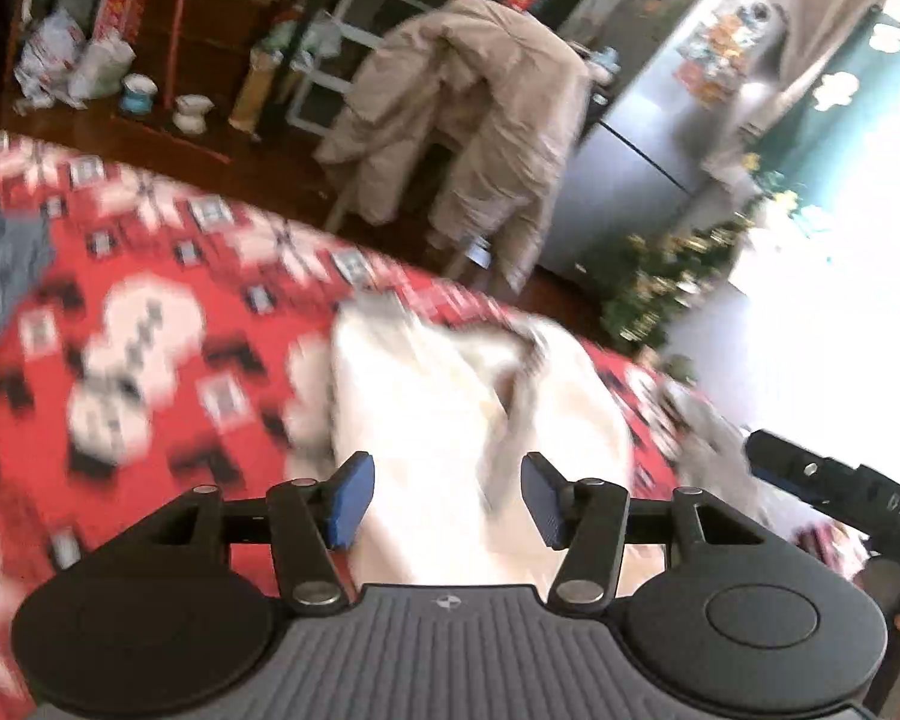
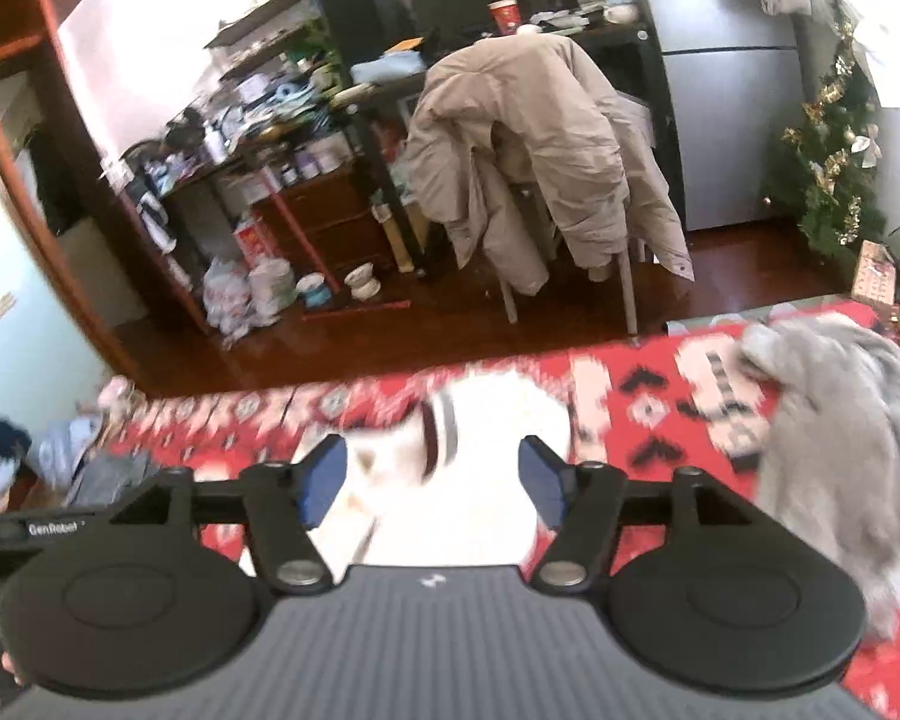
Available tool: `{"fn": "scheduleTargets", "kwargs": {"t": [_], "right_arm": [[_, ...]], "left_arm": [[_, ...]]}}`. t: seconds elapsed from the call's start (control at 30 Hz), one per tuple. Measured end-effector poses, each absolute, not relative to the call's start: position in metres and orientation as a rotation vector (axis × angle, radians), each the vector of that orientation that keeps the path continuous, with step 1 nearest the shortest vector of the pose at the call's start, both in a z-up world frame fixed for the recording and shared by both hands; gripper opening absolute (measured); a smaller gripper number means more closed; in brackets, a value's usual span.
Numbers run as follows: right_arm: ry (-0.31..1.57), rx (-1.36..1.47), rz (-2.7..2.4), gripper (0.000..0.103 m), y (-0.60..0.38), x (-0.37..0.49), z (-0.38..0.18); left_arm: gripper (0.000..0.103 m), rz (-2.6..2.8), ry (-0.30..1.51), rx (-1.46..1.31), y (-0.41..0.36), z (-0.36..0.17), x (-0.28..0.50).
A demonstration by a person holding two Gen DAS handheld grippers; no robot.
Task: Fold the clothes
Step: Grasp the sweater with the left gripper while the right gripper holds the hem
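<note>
A white garment (image 1: pixel 450 414) lies bunched on the red patterned blanket (image 1: pixel 150 312), blurred by motion. My left gripper (image 1: pixel 447 498) hangs just above it, its blue pads apart and nothing pressed between them. In the right wrist view the same white garment (image 2: pixel 486 420) lies ahead, with a dark-striped edge showing. My right gripper (image 2: pixel 432 480) stands open over it, with the pads clear of the cloth. The right gripper's black body (image 1: pixel 840 492) shows at the right edge of the left wrist view.
A grey fluffy garment (image 2: pixel 840 438) lies on the blanket (image 2: pixel 630 396) to the right. Grey-blue folded cloth (image 1: pixel 0 264) lies at the far left. Beyond the blanket's edge stand a chair draped with a beige coat (image 2: pixel 534 138), cluttered shelves (image 2: pixel 270 138), a fridge (image 2: pixel 732 90) and a small decorated tree (image 2: pixel 834 180).
</note>
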State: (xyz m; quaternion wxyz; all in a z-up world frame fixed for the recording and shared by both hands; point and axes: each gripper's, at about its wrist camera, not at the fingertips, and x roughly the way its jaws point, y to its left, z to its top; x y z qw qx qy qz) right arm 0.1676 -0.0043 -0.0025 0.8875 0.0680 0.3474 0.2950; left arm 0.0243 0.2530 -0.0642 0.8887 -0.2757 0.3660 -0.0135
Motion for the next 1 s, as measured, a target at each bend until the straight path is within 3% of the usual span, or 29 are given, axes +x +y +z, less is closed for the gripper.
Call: {"fn": "scheduleTargets", "kwargs": {"t": [0.17, 0.4, 0.47, 0.57, 0.63, 1.0], "right_arm": [[0.741, 0.035, 0.646, 0.071, -0.035, 0.073, -0.006], [0.755, -0.009, 0.545, 0.07, -0.062, -0.013, -0.053], [0.754, 0.036, 0.509, 0.063, -0.069, -0.018, -0.065], [0.771, 0.095, 0.491, 0.044, -0.075, -0.016, -0.077], [0.789, 0.117, 0.501, 0.004, -0.076, -0.011, -0.079], [0.652, 0.121, 0.332, 0.004, -0.142, 0.029, -0.029]], "left_arm": [[0.053, -0.063, 0.81, -0.607, 0.221, -0.087, -0.017], [0.051, -0.099, 0.848, -0.681, 0.192, -0.111, -0.059], [0.051, -0.1, 0.853, -0.688, 0.188, -0.115, -0.065], [0.051, -0.1, 0.862, -0.69, 0.184, -0.116, -0.068], [0.051, -0.106, 0.865, -0.691, 0.182, -0.116, -0.07], [0.051, -0.138, 0.887, -0.668, 0.155, -0.119, -0.027]]}}
